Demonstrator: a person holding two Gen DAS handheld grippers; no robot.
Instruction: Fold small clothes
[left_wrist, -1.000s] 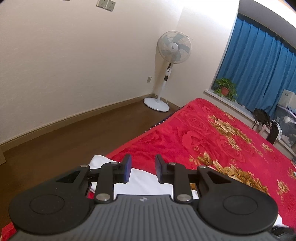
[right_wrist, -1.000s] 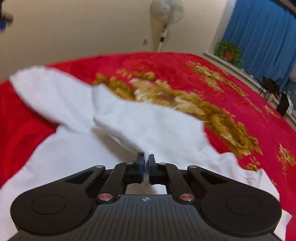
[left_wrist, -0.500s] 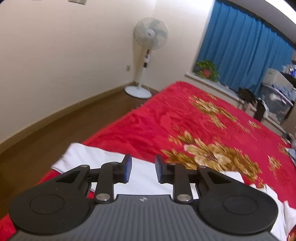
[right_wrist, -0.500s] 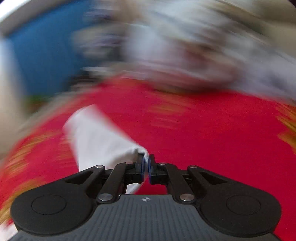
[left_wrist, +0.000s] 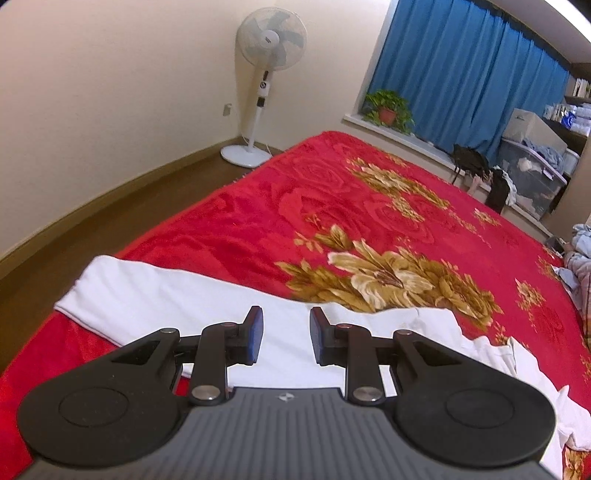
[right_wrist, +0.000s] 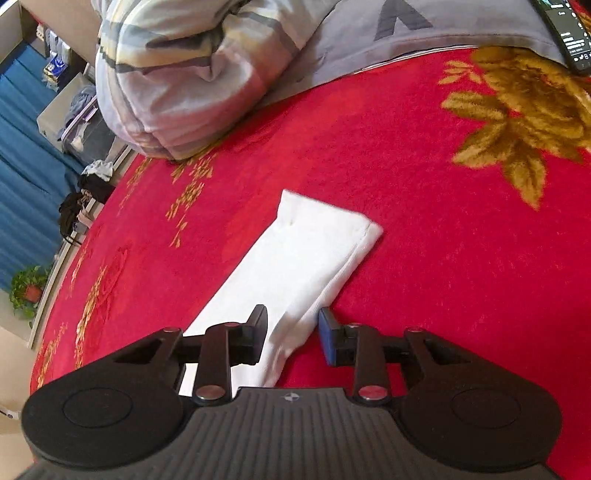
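Where the red blanket with its gold flowers covers the bed, we see it fill most of both views, running back to the blue curtains and a cream wall. Along the blanket's near edge in our left view lies a white garment, spread flat and wide, its right end rumpled. A striped quilt is bunched on the far side of the blanket in our right view, and a standing fan rises in the room's corner beside a potted plant on the sill. Smaller, in our right view, a white strip of cloth lies folded long and narrow on the blanket. Our right gripper hangs over its near end with the jaws opening; the cloth sits between them, the pads not pressing it. Our left gripper hovers above the white garment, jaws partly apart and gripping nothing.
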